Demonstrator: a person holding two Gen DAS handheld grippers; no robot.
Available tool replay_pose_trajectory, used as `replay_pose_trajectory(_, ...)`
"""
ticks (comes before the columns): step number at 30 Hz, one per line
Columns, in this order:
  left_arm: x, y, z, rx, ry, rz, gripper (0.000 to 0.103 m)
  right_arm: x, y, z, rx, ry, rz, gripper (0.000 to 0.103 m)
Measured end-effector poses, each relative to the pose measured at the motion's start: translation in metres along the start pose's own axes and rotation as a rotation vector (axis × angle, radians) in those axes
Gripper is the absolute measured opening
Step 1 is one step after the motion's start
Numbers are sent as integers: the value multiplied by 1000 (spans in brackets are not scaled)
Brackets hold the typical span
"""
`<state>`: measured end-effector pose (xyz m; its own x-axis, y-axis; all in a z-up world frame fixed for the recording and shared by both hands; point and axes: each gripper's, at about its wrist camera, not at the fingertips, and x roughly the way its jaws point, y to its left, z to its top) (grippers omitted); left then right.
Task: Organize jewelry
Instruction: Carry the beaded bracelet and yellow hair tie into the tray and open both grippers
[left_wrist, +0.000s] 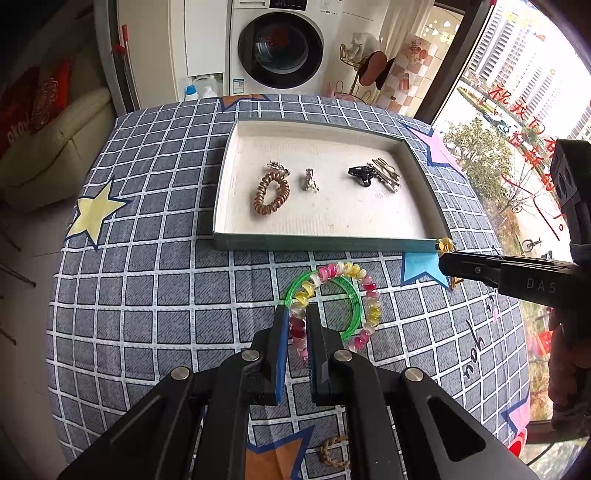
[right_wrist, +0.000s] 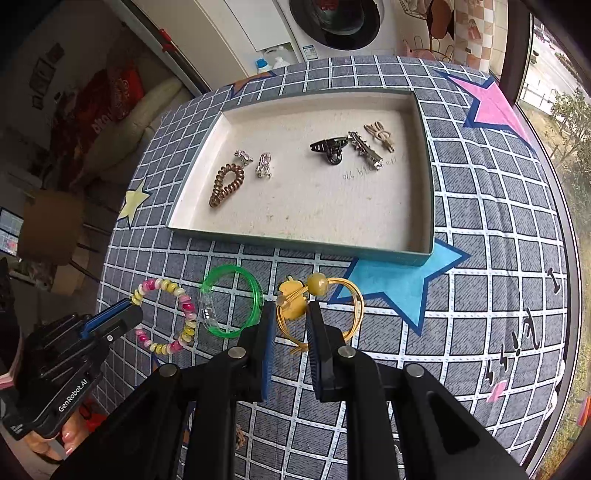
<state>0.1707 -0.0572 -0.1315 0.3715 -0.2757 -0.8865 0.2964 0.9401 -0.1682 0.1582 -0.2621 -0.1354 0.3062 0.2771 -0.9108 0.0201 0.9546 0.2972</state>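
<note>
With each tool's jaws apart, the left tool (left_wrist: 297, 325) straddling the beaded bracelet (left_wrist: 336, 306) risks snagging the green bangle (left_wrist: 349, 314) overlapping it at 3 o'clock, while the right tool (right_wrist: 291, 321) straddles the yellow hair tie (right_wrist: 321, 306).

My left hand-held gripper (left_wrist: 297, 325) sits low with the beaded bracelet (left_wrist: 364, 291) between its fingers, the green bangle (left_wrist: 352, 306) touching just beside. My right hand-held gripper (right_wrist: 290, 321) straddles the yellow hair tie (right_wrist: 354, 306). Ahead, the tray's near wall (right_wrist: 295, 242) stands across the way. Inside, the front strip of its floor lies bare; the coil tie (right_wrist: 225, 184) and clips (right_wrist: 332, 149) crowd the middle and back.
</note>
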Motion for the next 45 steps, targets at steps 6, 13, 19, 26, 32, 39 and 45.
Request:
replay_pose_trajectory(6, 7, 4, 27, -22, -26, 1, 21, -5, -3, 28, -12, -33, -7, 18)
replay_pose_trajectory(13, 24, 5, 64, -32, -51, 3, 21, 9, -16, 62, 12, -38, -3, 18)
replay_pose_trajectory(19, 51, 5, 87, -43, -38, 8, 21, 27, -28, 83, 24, -20, -12, 18)
replay_pose_trajectory(26, 83, -6, 103, -13, -7, 13, 21, 51, -45, 97, 60, 13, -17, 18)
replay_pose_trajectory(32, 107, -12, 113, 10, 25, 20, 21, 70, -51, 106, 66, 38, -26, 18)
replay_pose_trajectory(39, 126, -15, 112, 42, 65, 56, 21, 84, -55, 113, 74, 51, -46, 18)
replay_pose_trajectory(45, 136, -16, 112, 52, 85, 70, 22, 95, -62, 114, 92, 67, -55, 18)
